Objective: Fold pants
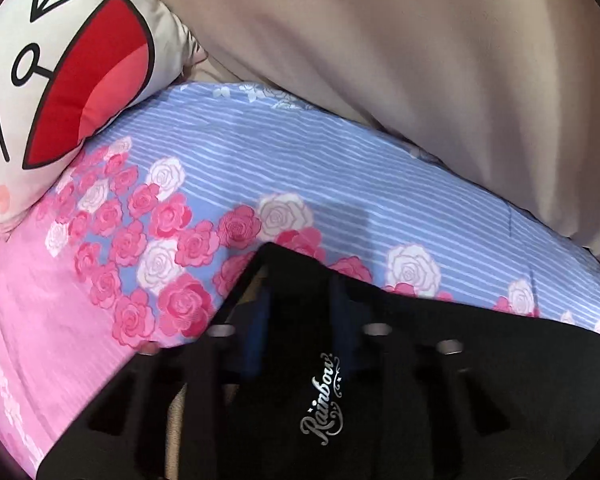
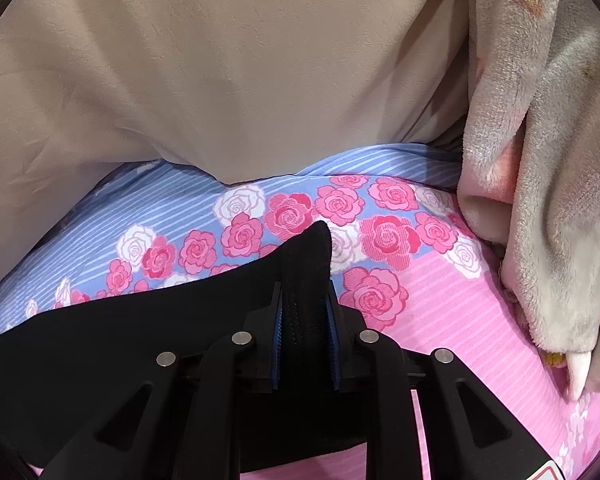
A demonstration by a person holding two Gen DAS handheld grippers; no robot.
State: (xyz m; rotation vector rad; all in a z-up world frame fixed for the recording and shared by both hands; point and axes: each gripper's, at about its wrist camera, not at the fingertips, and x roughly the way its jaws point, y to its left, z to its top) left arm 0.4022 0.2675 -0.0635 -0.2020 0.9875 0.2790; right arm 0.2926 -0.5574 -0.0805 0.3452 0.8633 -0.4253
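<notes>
- Left wrist view: left gripper (image 1: 300,300) clenched on a corner of the black pants (image 1: 380,380), which lie on the rose-print bedsheet (image 1: 260,168) near a cartoon pillow (image 1: 60,60)
- Right wrist view: right gripper (image 2: 304,300) clamps a raised pants (image 2: 100,352) edge; beige cover (image 2: 220,80) beyond. Step, as judged: both corners gripped for a fold; next, carry them together across the garment

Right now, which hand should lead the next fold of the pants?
Right, probably. The right gripper has its fingers clamped on a pinched ridge of the black pants, in plain view. The left gripper is shut too, but black cloth drapes over it, so its hold is harder to confirm.
</notes>
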